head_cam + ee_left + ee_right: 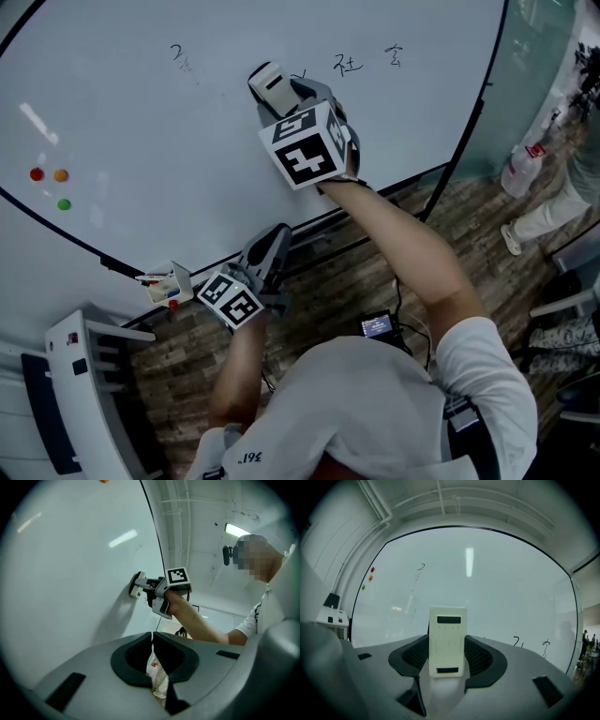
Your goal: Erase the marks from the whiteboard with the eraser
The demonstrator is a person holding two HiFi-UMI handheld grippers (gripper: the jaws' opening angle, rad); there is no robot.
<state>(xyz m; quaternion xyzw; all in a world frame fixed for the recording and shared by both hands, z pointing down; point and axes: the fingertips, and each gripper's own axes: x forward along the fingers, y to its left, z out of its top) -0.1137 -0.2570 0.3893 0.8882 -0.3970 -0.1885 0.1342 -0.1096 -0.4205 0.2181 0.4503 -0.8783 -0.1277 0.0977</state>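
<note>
We hold eraser (267,84) clamped in right gripper (447,660) against whiteboard (122,131); marks (349,65) unwiped either side; left gripper (153,645) pinches white scrap (156,673).

this looks like an office or meeting room. a big whiteboard (141,112) fills the wall, with handwritten marks (349,65) and three coloured magnets (52,183) on it. there's a wood-plank floor (469,234) below, a glass partition (539,66) alongside, and ceiling pipes (440,496) and a strip light (236,529) overhead.
</note>
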